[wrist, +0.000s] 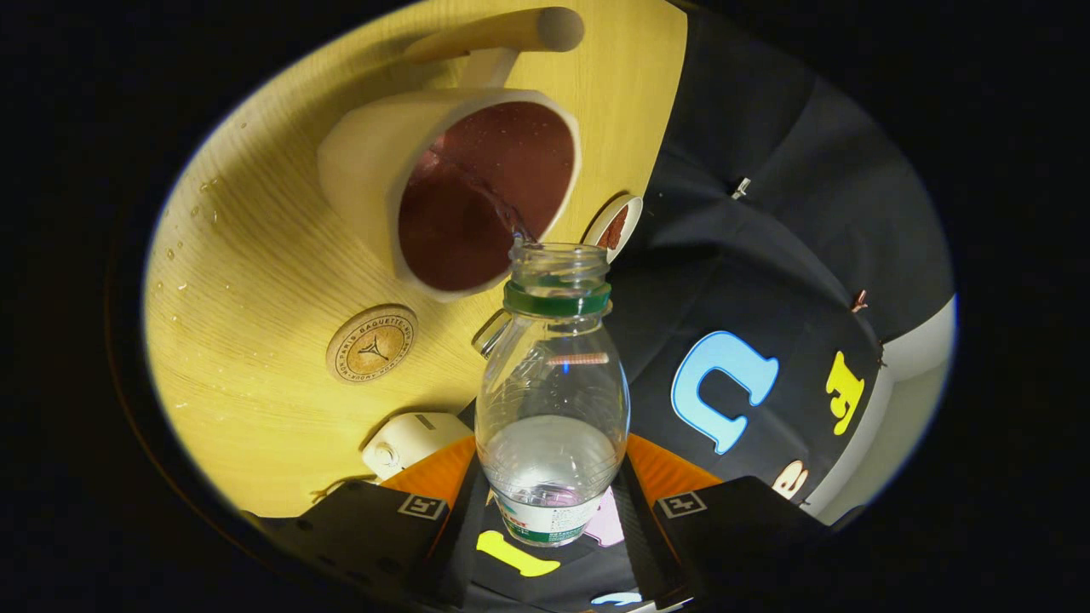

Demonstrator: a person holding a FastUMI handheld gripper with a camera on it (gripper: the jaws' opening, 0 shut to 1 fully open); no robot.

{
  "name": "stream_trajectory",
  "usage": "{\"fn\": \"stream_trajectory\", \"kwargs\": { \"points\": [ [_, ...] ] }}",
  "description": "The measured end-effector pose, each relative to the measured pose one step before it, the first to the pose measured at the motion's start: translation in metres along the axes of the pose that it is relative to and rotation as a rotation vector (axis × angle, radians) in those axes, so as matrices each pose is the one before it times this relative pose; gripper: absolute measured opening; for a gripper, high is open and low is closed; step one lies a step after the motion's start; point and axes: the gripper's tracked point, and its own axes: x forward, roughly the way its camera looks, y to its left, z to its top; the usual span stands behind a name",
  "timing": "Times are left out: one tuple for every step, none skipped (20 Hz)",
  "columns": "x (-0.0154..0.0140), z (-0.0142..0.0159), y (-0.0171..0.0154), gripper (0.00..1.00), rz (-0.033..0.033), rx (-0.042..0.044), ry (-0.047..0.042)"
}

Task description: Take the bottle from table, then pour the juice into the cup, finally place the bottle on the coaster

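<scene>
A clear plastic bottle [552, 400] with a green neck ring and no cap is held between my fingers, tipped over with its mouth at the rim of the cup. My gripper [552, 502] is shut on the bottle's lower body. The cream cup [375, 162] with a dark red inside stands on the wooden table just beyond the bottle's mouth, and a thin stream of liquid runs from the mouth into it. A round cork coaster [371, 343] with a printed ring lies on the table beside the cup, off to one side of the bottle.
The wooden table [255, 255] carries water droplets near its rim. A wooden rod [511, 32] lies beyond the cup. A small white lid [615, 226] rests by the table edge, and a white device [407, 441] sits near my fingers.
</scene>
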Motion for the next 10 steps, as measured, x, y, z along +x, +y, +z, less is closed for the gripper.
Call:
{"fn": "stream_trajectory", "kwargs": {
  "points": [
    [-0.00133, 0.0, -0.00102, 0.74, 0.00022, -0.00607, -0.00143],
    [0.0006, 0.00064, 0.00297, 0.74, 0.00213, -0.00796, -0.00404],
    [-0.0007, 0.00058, -0.00083, 0.74, -0.00078, -0.00783, -0.00137],
    [-0.00079, 0.00102, -0.00039, 0.74, -0.00065, -0.00612, -0.00332],
    [-0.00051, 0.00055, -0.00098, 0.74, -0.00177, -0.0052, -0.00227],
    [-0.0004, 0.00043, -0.00143, 0.74, -0.00442, -0.00422, -0.00176],
    [-0.00189, 0.00093, -0.00256, 0.74, -0.00306, -0.00429, -0.00228],
    [0.00122, -0.00188, -0.00006, 0.74, 0.00105, -0.0045, 0.001],
    [0.00008, -0.00077, -0.00181, 0.74, -0.00298, -0.00391, 0.00115],
    [-0.00031, -0.0016, -0.00139, 0.74, -0.00358, -0.00137, 0.00106]
  ]
}}
